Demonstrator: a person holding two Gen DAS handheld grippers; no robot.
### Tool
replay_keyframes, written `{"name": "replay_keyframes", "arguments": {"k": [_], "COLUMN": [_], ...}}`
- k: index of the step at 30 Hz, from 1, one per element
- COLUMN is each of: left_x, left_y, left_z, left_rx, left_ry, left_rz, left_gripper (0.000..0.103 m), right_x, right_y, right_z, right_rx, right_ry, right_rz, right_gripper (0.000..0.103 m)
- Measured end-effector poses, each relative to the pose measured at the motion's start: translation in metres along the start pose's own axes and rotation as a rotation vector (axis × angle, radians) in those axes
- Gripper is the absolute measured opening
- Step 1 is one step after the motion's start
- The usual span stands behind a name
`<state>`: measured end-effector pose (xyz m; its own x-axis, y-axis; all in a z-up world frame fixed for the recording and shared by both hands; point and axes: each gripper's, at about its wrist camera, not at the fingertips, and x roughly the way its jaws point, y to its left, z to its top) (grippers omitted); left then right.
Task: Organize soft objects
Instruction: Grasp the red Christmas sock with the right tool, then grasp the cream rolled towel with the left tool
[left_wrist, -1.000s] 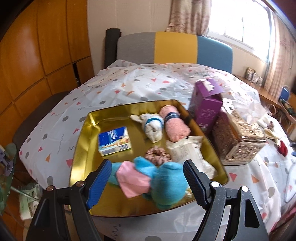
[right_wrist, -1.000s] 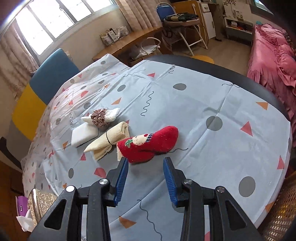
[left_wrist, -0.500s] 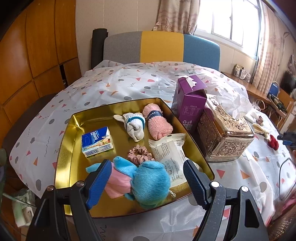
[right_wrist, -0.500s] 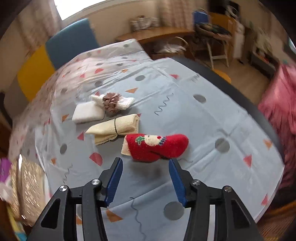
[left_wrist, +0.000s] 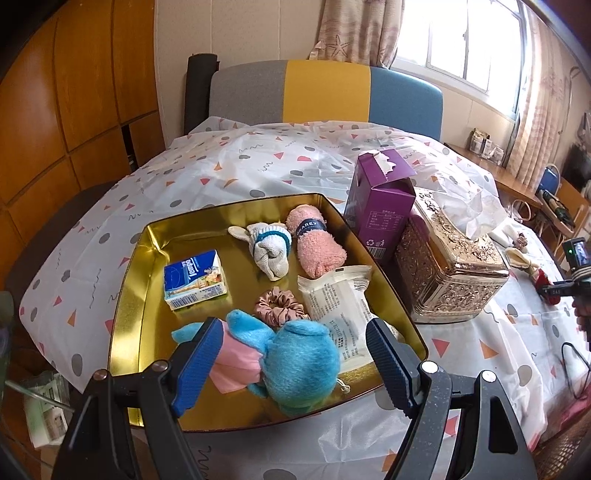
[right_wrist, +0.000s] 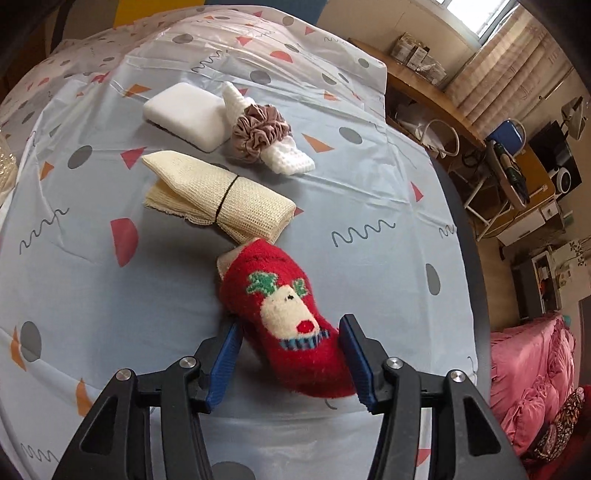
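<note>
My right gripper (right_wrist: 290, 354) is open and low over the table, its blue pads on either side of a red reindeer sock (right_wrist: 284, 306) that lies flat on the cloth; the pads do not visibly squeeze it. Behind the sock lie a folded cream cloth (right_wrist: 218, 199), a brown scrunchie (right_wrist: 260, 131), a white knitted piece (right_wrist: 288, 158) and a white pad (right_wrist: 184, 114). My left gripper (left_wrist: 291, 354) hangs open above the gold tray (left_wrist: 129, 295), over a blue and pink plush (left_wrist: 306, 365). The tray also holds a grey sock (left_wrist: 271, 251), a pink roll (left_wrist: 317, 247) and a pink scrunchie (left_wrist: 280, 308).
In the tray are also a blue tissue pack (left_wrist: 194, 278) and a plastic packet (left_wrist: 340, 314). A purple box (left_wrist: 380, 203) and an ornate metal box (left_wrist: 450, 266) stand right of the tray. The table's round edge (right_wrist: 465, 236) drops off beside the sock.
My right gripper has rolled, come down and closed in on the red sock, and its jaws have widened so the sock now lies between them. The left gripper has barely moved.
</note>
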<state>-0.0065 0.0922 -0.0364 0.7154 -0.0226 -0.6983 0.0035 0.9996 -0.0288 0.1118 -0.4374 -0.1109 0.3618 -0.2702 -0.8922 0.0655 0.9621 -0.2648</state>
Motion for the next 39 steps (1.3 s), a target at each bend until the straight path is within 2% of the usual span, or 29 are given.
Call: {"name": "replay_keyframes", "arguments": {"k": [1,2,5,10,14,18,20,23,27,29,31,39], "left_x": [-0.001,-0.001,-0.004,-0.011,-0.020,-0.028,-0.029,-0.022,0.005,0.022,0.037,0.106], "left_y": [-0.001,-0.002,-0.008,-0.026,-0.057,-0.104,-0.132,-0.180,-0.248,-0.280,-0.312,-0.391], "left_z": [0.000,0.001,0.005,0.017,0.031,0.050,0.062,0.079,0.092,0.094,0.091,0.089], "left_rx": [0.004,0.007,0.023,0.066,0.142,0.243,0.292,0.338,0.410,0.440,0.497,0.609], "left_ry": [-0.003,-0.005,-0.011,-0.025,-0.050,-0.071,-0.077,-0.039,0.027,0.063,0.059,0.152], "left_rz": [0.000,-0.004,-0.014,-0.075,-0.158,-0.259,-0.306,-0.380,-0.436,-0.441,-0.447,-0.479], "left_gripper": [0.080,0.080,0.080,0.080,0.080,0.080,0.080,0.080,0.079,0.076,0.070,0.069], "right_x": [0.002,0.002,-0.002,-0.018,-0.022,-0.019,-0.021,-0.014,-0.009,-0.009,-0.009,-0.001], "right_y": [-0.003,-0.006,-0.008,-0.002,0.003,-0.005,-0.014,-0.026,-0.033,-0.035,-0.035,-0.054], "right_z": [-0.001,-0.001,-0.004,-0.023,-0.035,-0.036,-0.035,-0.038,-0.037,-0.036,-0.037,-0.035], "right_rx": [0.023,0.050,0.107,0.208,0.241,0.308,0.348,0.401,0.429,0.434,0.443,0.499], "right_ry": [-0.010,-0.024,-0.043,-0.006,0.019,0.030,0.022,0.055,0.072,0.076,0.079,0.098], "right_rz": [0.019,0.046,0.057,0.129,0.132,0.146,0.122,0.129,0.153,0.156,0.164,0.207], "right_gripper": [0.050,0.031,0.020,0.020,0.022,0.023,0.022,0.022,0.023,0.023,0.023,0.023]}}
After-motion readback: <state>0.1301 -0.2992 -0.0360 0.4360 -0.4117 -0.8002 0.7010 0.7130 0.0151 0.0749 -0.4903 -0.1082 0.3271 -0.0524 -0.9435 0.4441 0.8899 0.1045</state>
